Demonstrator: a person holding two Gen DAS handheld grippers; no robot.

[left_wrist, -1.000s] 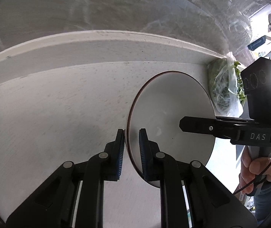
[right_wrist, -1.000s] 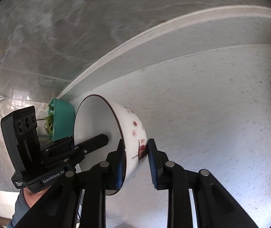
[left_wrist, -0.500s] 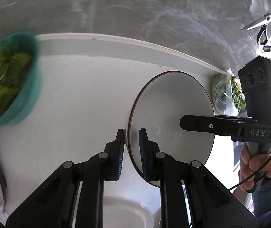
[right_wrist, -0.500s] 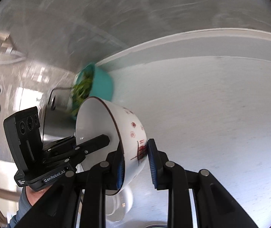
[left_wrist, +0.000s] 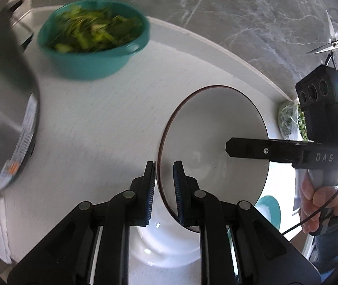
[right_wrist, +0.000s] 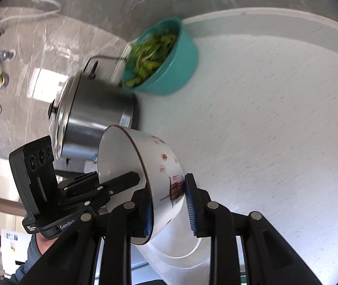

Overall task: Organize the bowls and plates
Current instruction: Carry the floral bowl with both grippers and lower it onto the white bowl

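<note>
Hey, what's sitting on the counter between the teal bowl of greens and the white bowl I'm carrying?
Nothing: in the left wrist view, the counter between the teal bowl and the white bowl is bare.

Open white counter straight ahead at twelve, room to pass. At eleven the teal basin of greens stands near the back ledge. At nine the steel pot crowds the left edge, close. At six, under the fingers, a white dish lies on the counter. At three, a bag of greens fills the corner.
</note>
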